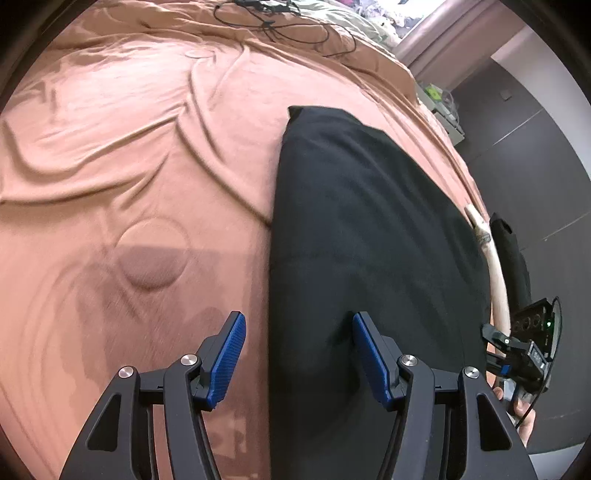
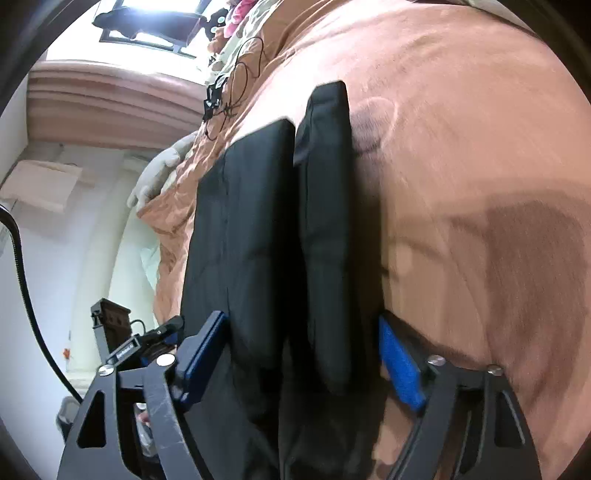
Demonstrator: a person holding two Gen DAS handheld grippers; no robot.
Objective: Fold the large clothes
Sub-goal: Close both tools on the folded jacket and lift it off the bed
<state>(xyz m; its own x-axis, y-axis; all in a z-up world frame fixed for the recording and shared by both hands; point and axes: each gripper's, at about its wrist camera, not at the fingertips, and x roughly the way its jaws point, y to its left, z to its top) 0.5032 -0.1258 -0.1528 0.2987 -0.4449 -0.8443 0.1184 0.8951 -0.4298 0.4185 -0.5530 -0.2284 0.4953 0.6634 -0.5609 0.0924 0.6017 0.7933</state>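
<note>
A black folded garment lies on a bed covered by a rust-orange bedspread. In the left wrist view it runs as a long dark slab from the lower middle of the frame up to a squared corner at upper centre; its left edge is straight, and wide, rumpled bedspread lies free to the left of it. The bed's edge curves down the right side of the frame, with dark floor beyond. In the right wrist view the garment shows as two padded lengths side by side with a narrow seam between them, and there is open bedspread across the whole right half. A tangle of black cable lies at the top of the frame, well apart from the garment.

The left gripper has its jaws standing fairly wide: the right blue pad is over the black cloth, the left pad over bare bedspread, and they straddle the garment's left edge without pinching it. The right gripper is also wide, its two blue pads on either side of the garment's near end, with the cloth between them but not squeezed; whether the pads brush the cloth I cannot tell.

Both grippers tilt down toward the bed. In the left wrist view the other gripper shows at lower right, held in a hand beyond the bed's edge.
</note>
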